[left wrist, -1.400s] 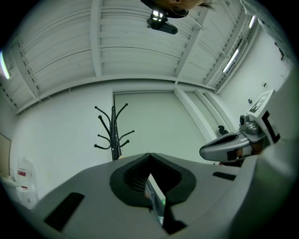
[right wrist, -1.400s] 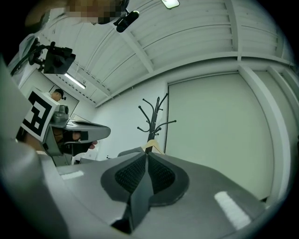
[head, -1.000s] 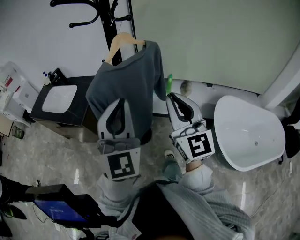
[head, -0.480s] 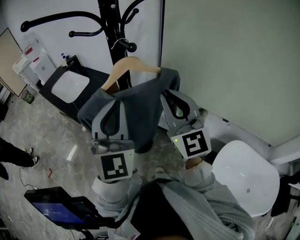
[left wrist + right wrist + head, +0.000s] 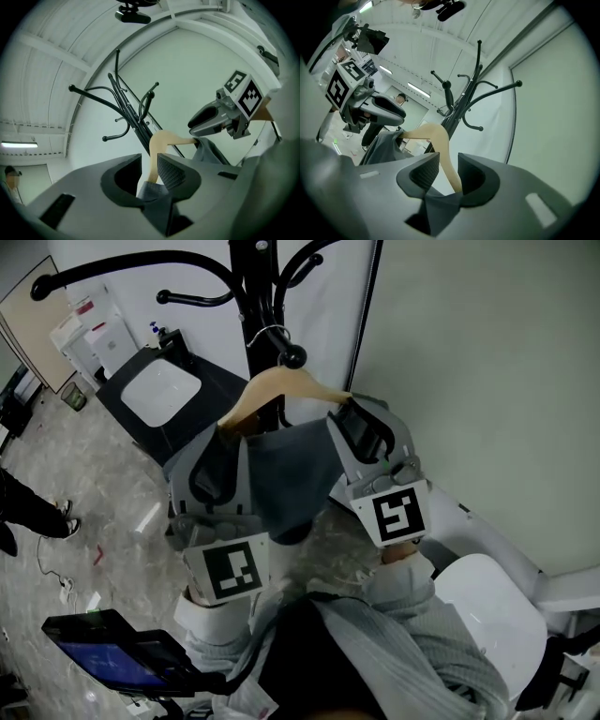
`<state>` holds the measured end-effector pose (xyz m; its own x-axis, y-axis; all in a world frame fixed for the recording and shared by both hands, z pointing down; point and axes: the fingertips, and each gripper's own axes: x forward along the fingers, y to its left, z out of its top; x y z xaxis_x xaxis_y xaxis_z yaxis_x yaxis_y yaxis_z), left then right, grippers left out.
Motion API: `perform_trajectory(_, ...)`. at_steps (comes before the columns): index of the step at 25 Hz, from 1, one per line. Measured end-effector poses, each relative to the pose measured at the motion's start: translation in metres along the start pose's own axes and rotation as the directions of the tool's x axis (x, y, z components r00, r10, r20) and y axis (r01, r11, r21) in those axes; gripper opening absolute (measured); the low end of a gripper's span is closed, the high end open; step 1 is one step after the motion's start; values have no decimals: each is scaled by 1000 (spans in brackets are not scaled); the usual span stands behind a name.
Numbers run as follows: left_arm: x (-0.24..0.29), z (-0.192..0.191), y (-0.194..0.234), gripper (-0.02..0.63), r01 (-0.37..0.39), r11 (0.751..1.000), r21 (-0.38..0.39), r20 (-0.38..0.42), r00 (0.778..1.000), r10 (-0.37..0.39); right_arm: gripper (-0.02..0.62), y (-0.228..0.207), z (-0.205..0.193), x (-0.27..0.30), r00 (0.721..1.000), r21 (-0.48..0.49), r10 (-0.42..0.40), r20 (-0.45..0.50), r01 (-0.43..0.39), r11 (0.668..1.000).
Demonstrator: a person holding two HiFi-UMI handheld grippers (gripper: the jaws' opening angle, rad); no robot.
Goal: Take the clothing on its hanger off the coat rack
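Observation:
A grey garment (image 5: 286, 479) hangs on a wooden hanger (image 5: 281, 388), whose metal hook sits over a peg of the black coat rack (image 5: 255, 277). My left gripper (image 5: 225, 439) is at the hanger's left shoulder and its jaws are opening. In the left gripper view, the wooden arm (image 5: 152, 164) and a fold of grey cloth stand between them, with a gap on one side. My right gripper (image 5: 354, 423) is at the right shoulder, jaws also opening around the wooden arm (image 5: 447, 161) and cloth.
A black cabinet with a white basin (image 5: 161, 392) stands left of the rack. A white seat (image 5: 492, 610) is at the lower right, against the pale green wall. A device with a blue screen (image 5: 112, 660) is at the lower left; a person's legs (image 5: 28, 507) show at the left edge.
Both grippers have risen from the garment's body to the hanger's shoulders and now straddle its wooden ends. The head view has swung closer to the rack.

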<state>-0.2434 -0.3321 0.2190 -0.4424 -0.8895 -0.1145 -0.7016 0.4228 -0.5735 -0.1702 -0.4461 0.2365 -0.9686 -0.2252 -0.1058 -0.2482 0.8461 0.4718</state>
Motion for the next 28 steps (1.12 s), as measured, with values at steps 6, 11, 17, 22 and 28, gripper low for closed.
perform_trajectory(6, 25, -25, 0, 153, 34, 987, 158, -118, 993, -15, 206, -2, -13, 28, 993, -87, 92, -68, -97, 991)
perform_trajectory(11, 40, -36, 4, 202, 38, 979, 202, -158, 987, -6, 227, -5, -30, 44, 982, -153, 127, -139, -148, 977)
perform_trajectory(17, 53, -46, -3, 201, 10, 965, 262, -157, 987, 33, 224, -5, -48, 51, 979, -130, 145, -146, -164, 978)
perform_trajectory(22, 57, -44, -8, 140, 14, 965, 263, -149, 989, 26, 141, -11, -49, 53, 987, -156, 110, -121, -129, 979)
perform_trajectory(28, 57, -44, -9, 114, 31, 962, 271, -179, 984, 19, 129, -11, -48, 53, 990, -191, 92, -106, -111, 975)
